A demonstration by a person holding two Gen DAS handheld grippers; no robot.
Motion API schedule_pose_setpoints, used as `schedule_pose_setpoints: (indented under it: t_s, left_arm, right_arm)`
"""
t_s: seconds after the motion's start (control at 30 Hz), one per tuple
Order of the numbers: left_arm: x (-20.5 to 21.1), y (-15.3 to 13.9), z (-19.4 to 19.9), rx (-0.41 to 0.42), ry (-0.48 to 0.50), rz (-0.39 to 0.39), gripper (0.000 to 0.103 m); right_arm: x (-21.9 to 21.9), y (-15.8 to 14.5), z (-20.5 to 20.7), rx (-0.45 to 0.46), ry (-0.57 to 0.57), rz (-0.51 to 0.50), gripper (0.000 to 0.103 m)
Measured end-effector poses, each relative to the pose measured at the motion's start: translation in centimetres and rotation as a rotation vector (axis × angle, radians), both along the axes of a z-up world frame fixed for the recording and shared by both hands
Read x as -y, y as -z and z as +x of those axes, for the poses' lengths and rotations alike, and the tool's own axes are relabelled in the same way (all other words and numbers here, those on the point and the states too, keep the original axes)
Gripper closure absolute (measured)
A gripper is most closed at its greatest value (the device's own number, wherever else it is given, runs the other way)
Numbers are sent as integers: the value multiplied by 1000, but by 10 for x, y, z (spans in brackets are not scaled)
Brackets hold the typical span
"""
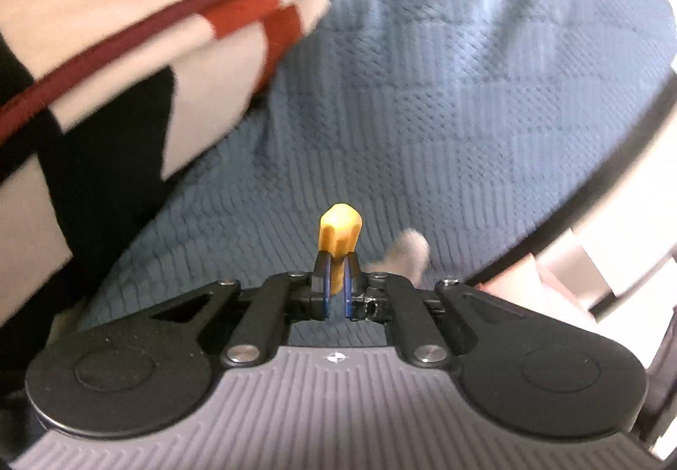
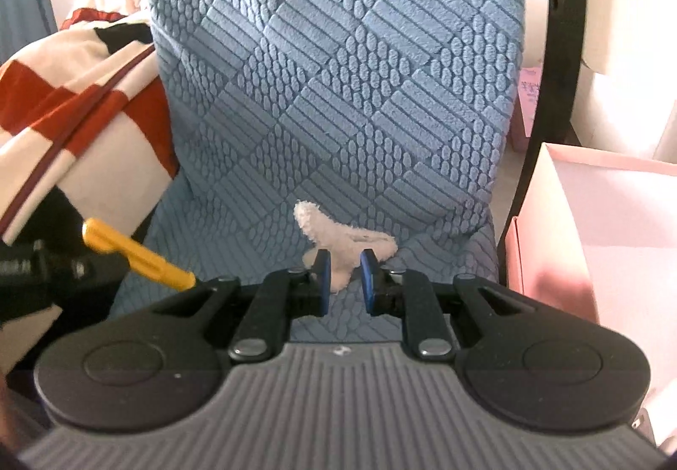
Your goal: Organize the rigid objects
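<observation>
while the left gripper (image 1: 334,292) has its jaws clamped on a yellow peg (image 1: 335,235) at lower centre, the right gripper (image 2: 345,279) pinches a white fuzzy piece (image 2: 338,245), both lifted off the blue cushion (image 2: 338,67), likely for sorting.

Both wrist views look forward and downward, close over the blue quilted textured cover (image 1: 444,97) (image 2: 338,67). They share it and the red, white and black checked cloth (image 1: 127,25) (image 2: 63,123) at left.

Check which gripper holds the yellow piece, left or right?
The left gripper: its pads clamp the yellow tool. The right gripper is shut on a fuzzy white piece instead.
</observation>
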State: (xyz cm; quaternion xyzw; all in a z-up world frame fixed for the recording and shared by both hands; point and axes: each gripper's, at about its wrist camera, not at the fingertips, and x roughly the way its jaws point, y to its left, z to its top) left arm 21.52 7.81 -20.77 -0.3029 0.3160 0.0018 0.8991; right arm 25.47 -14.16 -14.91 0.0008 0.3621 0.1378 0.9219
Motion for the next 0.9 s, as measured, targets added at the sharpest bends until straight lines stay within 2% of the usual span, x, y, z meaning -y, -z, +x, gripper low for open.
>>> schedule_pose_setpoints:
  t_s: [0.27, 0.53, 0.7, 0.9]
  left_arm:
    - [55, 11, -34, -30, 126, 130, 97]
    - [68, 45, -57, -161, 178, 83, 97]
    - [69, 52, -65, -200, 210, 73, 97]
    - [66, 42, -62, -184, 186, 162, 94]
  right_arm:
    - [17, -4, -15, -9, 19, 25, 85]
    - [27, -3, -21, -29, 16, 45, 84]
    - [27, -1, -20, -41, 11, 56, 84]
    - [20, 5, -11, -59, 6, 77, 83]
